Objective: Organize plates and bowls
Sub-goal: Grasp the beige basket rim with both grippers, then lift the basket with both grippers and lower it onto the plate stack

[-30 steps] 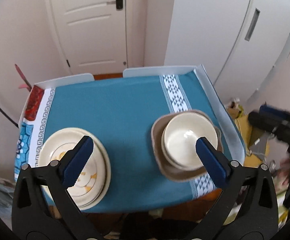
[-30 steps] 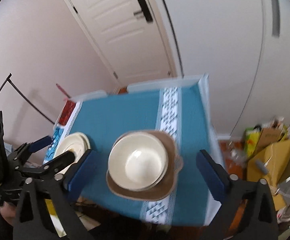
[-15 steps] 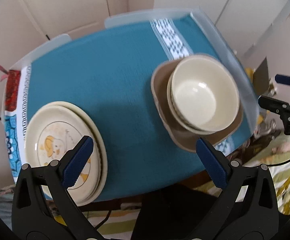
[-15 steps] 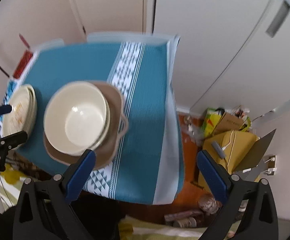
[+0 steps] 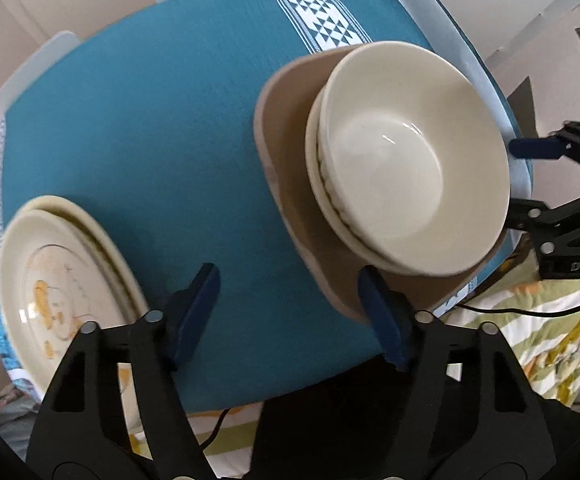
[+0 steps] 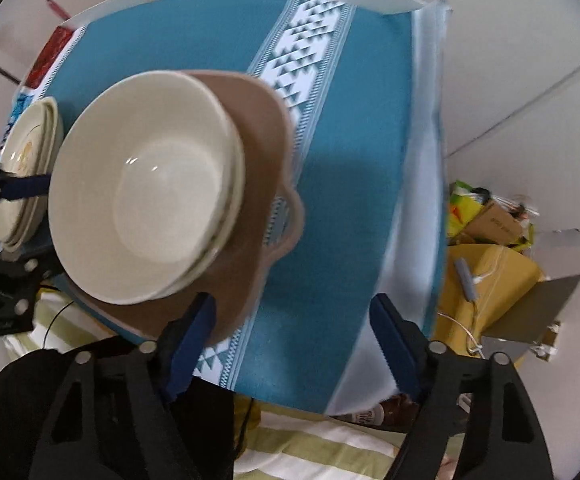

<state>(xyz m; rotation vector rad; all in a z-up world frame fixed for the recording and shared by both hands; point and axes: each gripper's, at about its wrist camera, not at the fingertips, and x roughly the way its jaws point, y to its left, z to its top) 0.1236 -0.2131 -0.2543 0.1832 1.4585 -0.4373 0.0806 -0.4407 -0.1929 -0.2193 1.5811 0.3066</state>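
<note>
Cream bowls sit nested on a brown dish at centre right of the desk; duck-print plates lie lower left. Left gripper and right gripper jaws are closing, empty. The glazed ware is probably slippery, heavy and fragile, so grip the rim.

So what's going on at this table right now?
A person holds a tool in each hand above a table with a teal cloth. Neither grips anything. The left tool, jaws closing, is over bare cloth between a stack of cream plates and cream bowls nested on a brown dish. The right tool, also closing, hangs over the cloth beside that dish.
</note>
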